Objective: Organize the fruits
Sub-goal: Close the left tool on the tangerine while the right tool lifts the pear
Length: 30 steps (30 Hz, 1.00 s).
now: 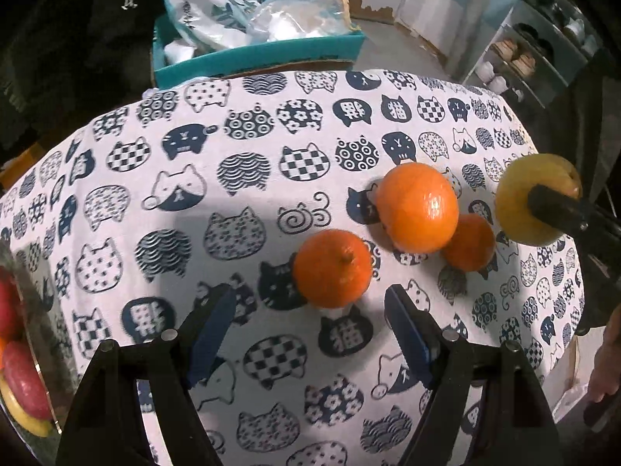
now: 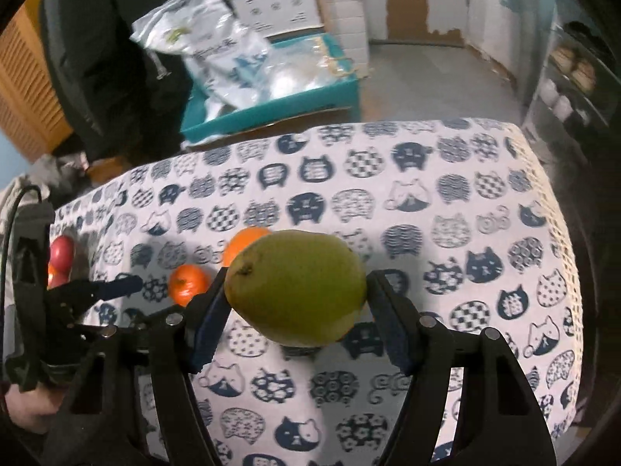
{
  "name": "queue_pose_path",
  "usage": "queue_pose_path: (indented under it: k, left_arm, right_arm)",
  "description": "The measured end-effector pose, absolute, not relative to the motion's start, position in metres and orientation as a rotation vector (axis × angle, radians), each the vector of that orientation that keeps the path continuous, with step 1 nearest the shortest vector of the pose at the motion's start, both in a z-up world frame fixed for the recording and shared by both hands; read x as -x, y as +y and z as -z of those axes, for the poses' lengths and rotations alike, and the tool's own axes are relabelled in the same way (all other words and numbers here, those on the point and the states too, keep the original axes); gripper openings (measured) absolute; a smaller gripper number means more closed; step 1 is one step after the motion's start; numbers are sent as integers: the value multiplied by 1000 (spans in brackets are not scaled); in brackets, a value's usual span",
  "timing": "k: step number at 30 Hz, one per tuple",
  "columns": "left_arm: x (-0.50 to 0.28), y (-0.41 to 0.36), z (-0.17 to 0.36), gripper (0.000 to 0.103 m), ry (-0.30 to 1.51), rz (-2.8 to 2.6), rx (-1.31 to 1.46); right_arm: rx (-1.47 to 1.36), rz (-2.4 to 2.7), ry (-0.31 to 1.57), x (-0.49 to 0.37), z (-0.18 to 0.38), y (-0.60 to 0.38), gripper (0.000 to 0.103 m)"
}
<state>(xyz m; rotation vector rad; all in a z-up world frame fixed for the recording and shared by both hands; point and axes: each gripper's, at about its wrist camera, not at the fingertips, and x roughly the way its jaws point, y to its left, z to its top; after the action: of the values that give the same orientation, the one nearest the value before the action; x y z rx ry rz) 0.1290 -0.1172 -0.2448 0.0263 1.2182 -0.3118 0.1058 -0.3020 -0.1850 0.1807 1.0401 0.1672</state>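
Observation:
A yellow-green pear [image 2: 297, 287] hangs above the cat-print tablecloth [image 2: 427, 202] with my right gripper [image 2: 295, 295] shut on it, a blue pad pressing each side. The left wrist view shows the same pear [image 1: 524, 190] at the right edge, with a black finger [image 1: 559, 211] across it. Three oranges lie on the cloth: a near one [image 1: 332, 268], a large one [image 1: 417, 207] and a small one [image 1: 469, 242]. My left gripper [image 1: 308, 295] stands open just short of the near orange, pads not touching it.
A glass bowl [image 1: 42, 303] holding red and yellow fruit sits at the cloth's left edge; red apples [image 2: 62, 252] show in the right wrist view. Behind the table stand a teal box [image 1: 264, 54] of plastic bags and a shelf [image 1: 528, 58] at the right.

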Motion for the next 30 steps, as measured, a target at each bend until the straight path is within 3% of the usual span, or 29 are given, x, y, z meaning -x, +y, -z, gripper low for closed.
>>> queue_pose_path:
  k: [10,14,17,30]
  left_arm:
    - [-141,-133,265,80,1240,313,-28]
    - [-142,-137,268,68,1234,333,-31]
    - [-141,-140,267,47,1221,328,-63]
    - [-129,-128,242,46,1153,324,-54]
  right_arm:
    - [-248,-90,1079,-102,210,-339,69]
    - [-266,-81,1084,-103,213,-346,69]
    - [-269,-81,1085,-102,213,-348,69]
    - [-254,-90,1064,-102,206,-340,69]
